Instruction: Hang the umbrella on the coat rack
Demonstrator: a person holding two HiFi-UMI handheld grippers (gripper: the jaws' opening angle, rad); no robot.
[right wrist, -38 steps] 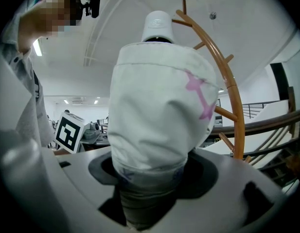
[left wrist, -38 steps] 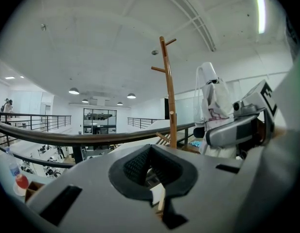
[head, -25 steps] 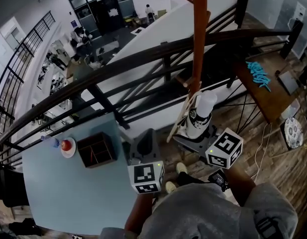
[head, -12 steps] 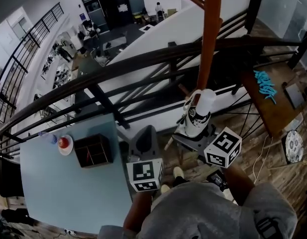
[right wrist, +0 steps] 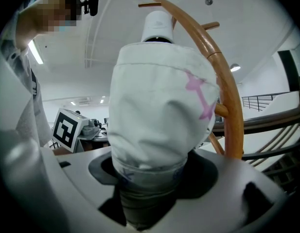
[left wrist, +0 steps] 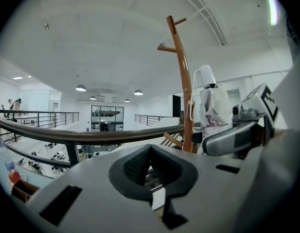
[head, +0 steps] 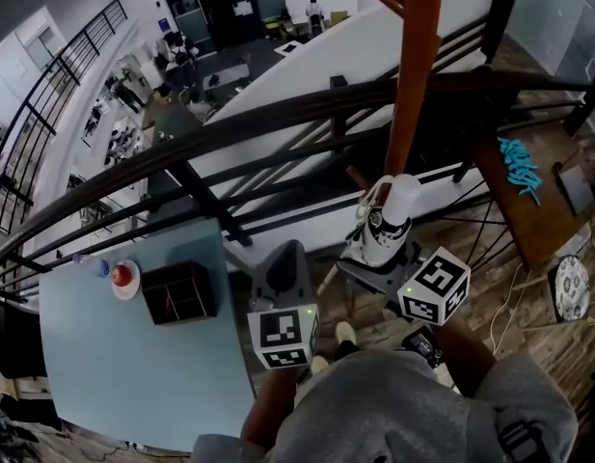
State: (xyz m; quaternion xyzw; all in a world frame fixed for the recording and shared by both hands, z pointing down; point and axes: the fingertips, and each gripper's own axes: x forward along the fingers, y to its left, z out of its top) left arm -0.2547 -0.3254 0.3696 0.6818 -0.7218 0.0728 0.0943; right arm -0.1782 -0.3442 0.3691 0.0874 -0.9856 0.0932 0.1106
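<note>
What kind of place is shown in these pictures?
Probably a mezzanine in a large office or workshop building. A dark railing overlooks a lower floor with desks and people, and a wooden coat rack stands near a blue table.

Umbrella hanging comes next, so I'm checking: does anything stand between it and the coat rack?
Nothing visible does. The folded white umbrella, clamped in the right tongs, sits close beside the coat rack pole, with no object between them.
</note>
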